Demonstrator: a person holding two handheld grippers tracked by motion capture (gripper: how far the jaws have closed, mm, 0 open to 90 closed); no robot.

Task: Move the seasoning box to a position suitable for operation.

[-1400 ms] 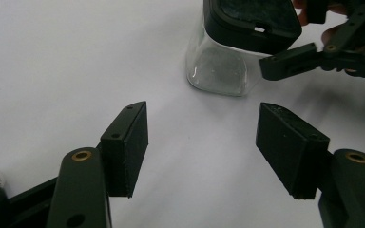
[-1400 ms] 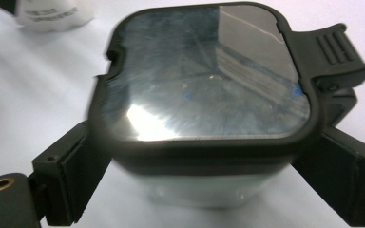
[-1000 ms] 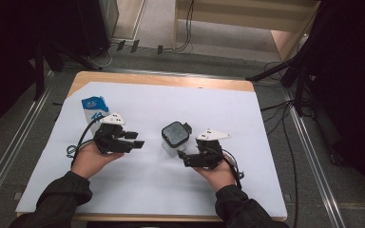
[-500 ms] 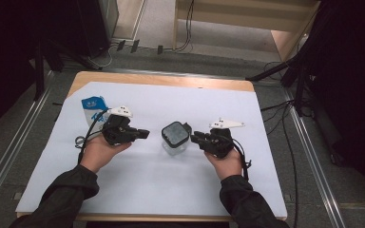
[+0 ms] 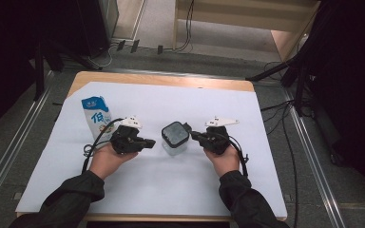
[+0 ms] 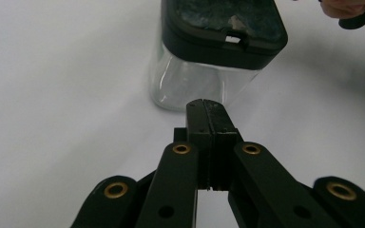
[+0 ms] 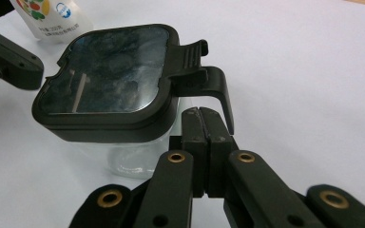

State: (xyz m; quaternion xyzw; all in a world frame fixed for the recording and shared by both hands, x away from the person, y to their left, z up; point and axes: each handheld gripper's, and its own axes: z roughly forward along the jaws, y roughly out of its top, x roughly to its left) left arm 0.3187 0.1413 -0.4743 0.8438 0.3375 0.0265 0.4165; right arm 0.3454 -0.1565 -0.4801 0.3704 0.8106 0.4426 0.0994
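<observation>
Nearest to me, both forearms in dark sleeves come up from the table's near edge. My left gripper (image 5: 145,141) has its two black jaws pressed flat together with nothing between them, and my right gripper (image 5: 195,136) is the same: jaws fully closed and empty. The right one's jaws have just been closing, and no thing lies in them.

Between the two tips stands the clear square glass jar with a black clip-on lid (image 5: 175,137), upright on the sheet. It sits just ahead of each pair of jaws, apart from both as far as I can tell. In the right gripper view the lid's black latch tab (image 7: 202,76) sticks out toward my right jaws, hanging just above their tips, so I judge the right hand is the nearer one to work that latch while the left steadies the glass body from the opposite side.

Farther off to the left stands a small white and blue milk carton (image 5: 94,115), upright, just beyond my left hand (image 5: 105,158).

All this rests on a white sheet (image 5: 266,156) covering a wooden table (image 5: 171,80). Beyond lie grey floor, cables and dark stands.
</observation>
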